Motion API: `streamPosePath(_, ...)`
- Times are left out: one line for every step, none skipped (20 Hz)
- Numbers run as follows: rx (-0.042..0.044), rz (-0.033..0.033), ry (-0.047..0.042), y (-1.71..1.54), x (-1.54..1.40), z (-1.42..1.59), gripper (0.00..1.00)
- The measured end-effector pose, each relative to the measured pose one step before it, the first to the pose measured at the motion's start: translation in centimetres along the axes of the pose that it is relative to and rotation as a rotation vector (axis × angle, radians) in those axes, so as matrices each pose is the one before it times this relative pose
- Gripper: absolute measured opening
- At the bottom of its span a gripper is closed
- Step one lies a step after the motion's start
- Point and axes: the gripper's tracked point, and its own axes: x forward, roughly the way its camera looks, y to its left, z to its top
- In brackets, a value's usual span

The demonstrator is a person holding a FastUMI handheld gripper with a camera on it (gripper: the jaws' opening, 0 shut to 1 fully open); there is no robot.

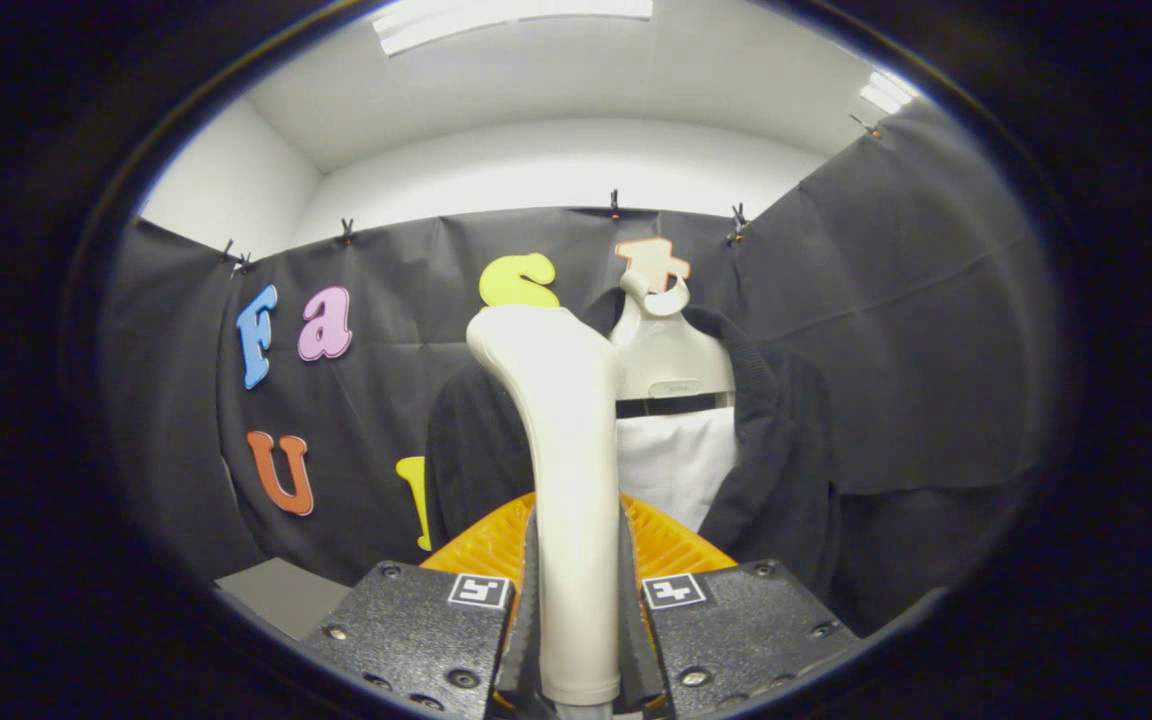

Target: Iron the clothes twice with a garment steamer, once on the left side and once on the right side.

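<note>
Tool [576,620] clamps cream steamer [561,470], seemingly before dark garment [786,450].

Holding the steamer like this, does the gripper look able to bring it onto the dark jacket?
Probably yes: the gripper is shut on the steamer, and the dark jacket hangs just beyond it with nothing between.

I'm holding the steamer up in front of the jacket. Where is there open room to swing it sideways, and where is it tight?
The gripper is shut on the garment steamer, upright ahead of the dark jacket. Open room: along the black cloth wall beside the jacket's sleeve, above the grey surface. Tight: straight ahead, at the hanger and white shirt.
</note>
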Motion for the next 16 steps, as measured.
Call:
streamPosePath(-0.00298,-0.02010,-0.01562,-0.306,0.733,0.138,0.35)
streamPosePath(-0.00190,-0.01269,-0.01506,-0.080,0.536,0.150,0.35)
streamPosePath(-0.00558,-0.00790,-0.01285,0.266,0.351,-0.096,0.35)
streamPosePath(-0.00947,-0.00736,-0.00890,0.054,0.347,-0.048,0.35)
streamPosePath(-0.01169,-0.00606,-0.00441,0.019,0.213,-0.273,0.35)
streamPosePath(-0.01067,-0.00248,-0.00542,0.201,0.172,-0.206,0.35)
streamPosePath(-0.01080,-0.00258,-0.00493,0.015,-0.032,-0.169,0.35)
streamPosePath(-0.00828,-0.00355,-0.00701,0.175,-0.032,-0.074,0.35)
streamPosePath(-0.00977,-0.00232,-0.00483,0.200,-0.009,-0.257,0.35)
streamPosePath(-0.00770,0.00005,0.00133,0.227,-0.041,-0.277,0.35)
streamPosePath(-0.00855,0.00057,0.00333,0.227,0.078,-0.328,0.35)
streamPosePath(-0.00693,0.00057,-0.00194,0.245,0.025,-0.231,0.35)
streamPosePath(-0.01023,-0.00056,0.00430,0.200,-0.105,-0.383,0.35)
streamPosePath(-0.00500,0.00035,0.00286,0.243,-0.193,-0.308,0.36)
streamPosePath(-0.00687,0.00303,0.00828,0.050,-0.416,-0.620,0.35)
streamPosePath(-0.00444,0.00160,0.00781,-0.324,-0.828,-0.695,0.35)
